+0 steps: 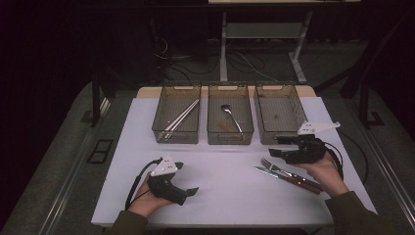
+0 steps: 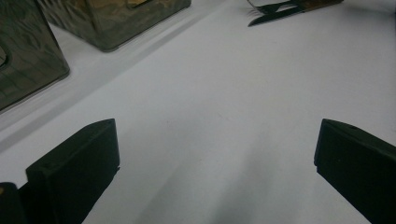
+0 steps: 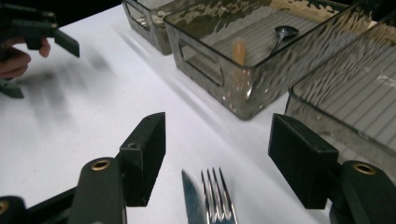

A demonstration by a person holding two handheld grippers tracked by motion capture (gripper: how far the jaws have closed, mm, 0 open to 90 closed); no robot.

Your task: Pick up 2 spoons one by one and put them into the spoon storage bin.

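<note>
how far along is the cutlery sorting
Looks about halfway. Done: chopsticks lie in the left bin and a spoon in the middle bin. In hand: the right claw hangs open over the fork and knife, gripping neither. Left: both are on the table, and the right bin looks empty. The left claw is open.

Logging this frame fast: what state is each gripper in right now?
Left gripper: open, holding nothing, over the bare table.
Right gripper: open, holding nothing, just above the knife and fork.
</note>
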